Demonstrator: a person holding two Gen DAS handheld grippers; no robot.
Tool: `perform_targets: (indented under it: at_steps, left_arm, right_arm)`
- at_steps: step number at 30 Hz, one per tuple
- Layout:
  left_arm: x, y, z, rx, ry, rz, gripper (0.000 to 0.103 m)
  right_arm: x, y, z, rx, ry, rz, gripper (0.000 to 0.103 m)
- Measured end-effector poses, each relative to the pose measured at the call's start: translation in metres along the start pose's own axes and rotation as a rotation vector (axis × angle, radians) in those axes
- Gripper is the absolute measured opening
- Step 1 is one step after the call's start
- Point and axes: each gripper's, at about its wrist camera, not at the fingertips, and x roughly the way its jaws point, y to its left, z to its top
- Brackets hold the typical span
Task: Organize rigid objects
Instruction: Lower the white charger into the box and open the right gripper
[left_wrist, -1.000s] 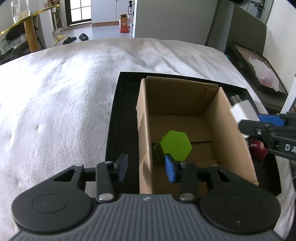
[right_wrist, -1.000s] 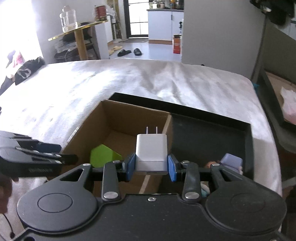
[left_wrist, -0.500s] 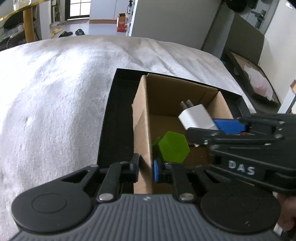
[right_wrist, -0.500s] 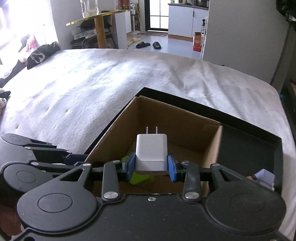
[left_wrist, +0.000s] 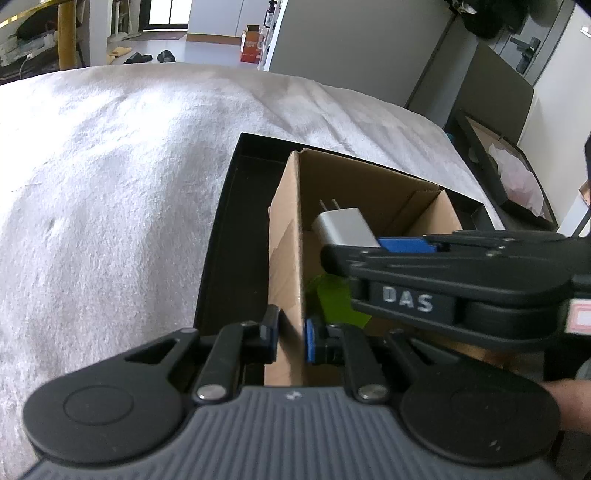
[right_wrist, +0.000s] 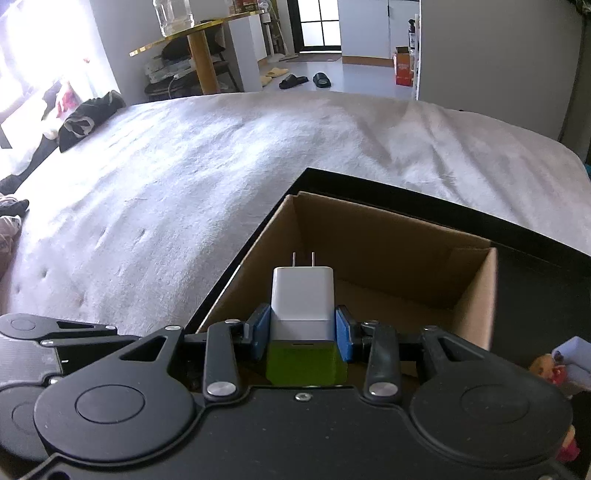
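Right gripper (right_wrist: 302, 328) of mine clamps the white charger (right_wrist: 302, 300) over the cardboard box (right_wrist: 388, 254); left gripper (left_wrist: 290, 338) pinches its near-left wall.

The letters "DAS" stand in white on the side of the right gripper (left_wrist: 369, 242), right of the scene.

A wide bed covered with a rumpled white fleecy blanket (right_wrist: 229, 177) carries everything. Directly on it lies a shallow black rectangular tray (left_wrist: 236, 229), set near the bed's right side. At the bed's far left edge a crumpled black garment (right_wrist: 86, 118) rests on the blanket, well apart from the tray.
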Motion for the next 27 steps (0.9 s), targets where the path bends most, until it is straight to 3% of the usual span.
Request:
perform_targets:
  at_steps: [8,27]
  left_arm:
    - [0.001,0.001,0.002,-0.009,0.009,0.005,0.013]
    - [-0.002,-0.013,0.004,0.062,0.008,0.057,0.014]
  right_arm:
    - [-0.003,-0.002,0.004,0.029,-0.03,0.028,0.041]
    - [-0.071,-0.048,-0.027,0.136,-0.078,-0.025,0.042]
